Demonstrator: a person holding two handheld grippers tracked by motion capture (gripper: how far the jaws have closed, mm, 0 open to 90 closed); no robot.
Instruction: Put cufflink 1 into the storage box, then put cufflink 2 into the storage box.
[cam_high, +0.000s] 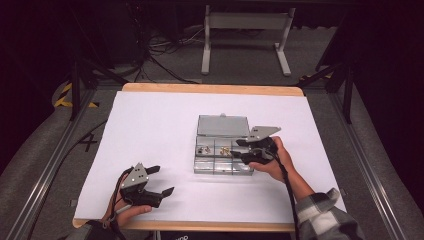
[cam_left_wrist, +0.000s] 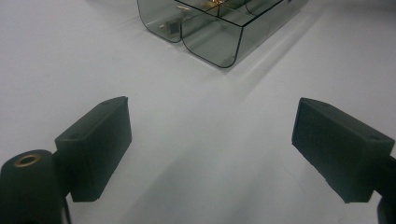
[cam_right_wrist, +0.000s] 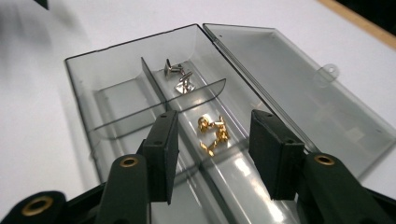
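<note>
Dark room, grey carpeted floor (cam_high: 310, 55), white metal frame legs (cam_high: 245, 40) at back, tangle of black cables (cam_high: 155, 55) on the floor at back left, yellow-black hazard tape (cam_high: 65, 97) at left, metal rails along both sides. Wooden-edged surface (cam_high: 210, 89) covered with a white sheet (cam_high: 150, 135). Right of centre on the sheet, a clear smoky plastic compartment box (cam_high: 222, 160) with its hinged lid (cam_high: 222, 126) open flat behind it; dividers split it into cells. Left claw (cam_high: 162, 181) near the front left edge, well apart from the box, jaws wide apart, nothing between them. Right claw (cam_high: 237, 148) over the box's right end, jaws apart, empty, poised above the small gold cufflinks (cam_right_wrist: 212, 133) in one cell; silver cufflinks (cam_right_wrist: 180, 74) in the next cell beyond.
</note>
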